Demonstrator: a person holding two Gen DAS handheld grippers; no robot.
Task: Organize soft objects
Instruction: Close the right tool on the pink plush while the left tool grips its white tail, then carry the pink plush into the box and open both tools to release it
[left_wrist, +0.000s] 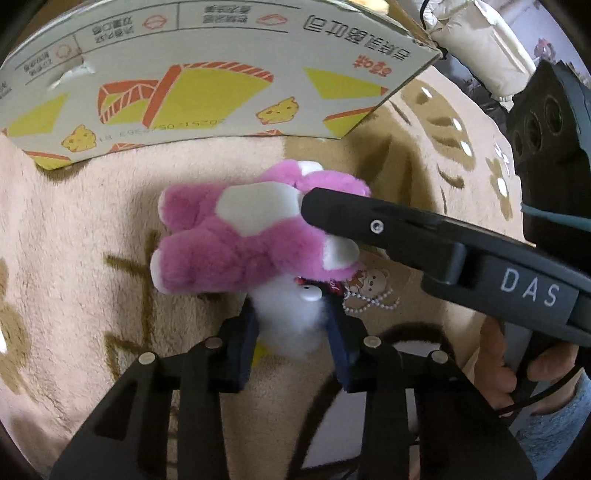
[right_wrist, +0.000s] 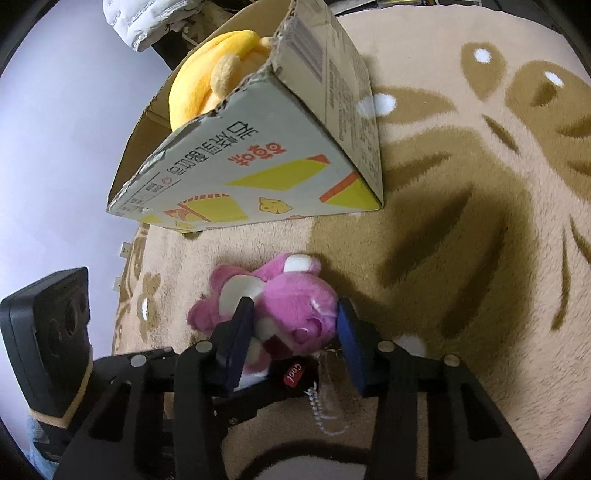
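Left claw (left_wrist: 291, 325) clenches white fluff at the pink plush bear (left_wrist: 236, 236)'s 6 o'clock. Right claw (right_wrist: 295, 325) grips the bear's head. Bear lies on the rug (right_wrist: 461, 295); box (right_wrist: 258, 177) at 12 o'clock. Risk: opposed pulls tear seams, or the bead chain (right_wrist: 321, 406) snags.

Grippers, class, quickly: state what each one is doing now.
Left gripper: shut on the white plush toy.
Right gripper: around the pink plush bear, grip uncertain.

Each wrist view looks forward along its own claw, angled down, close to the carpet (left_wrist: 74, 229). Both share the pink plush (left_wrist: 255, 236) centrally and the carton (right_wrist: 258, 173) at 12 o'clock.
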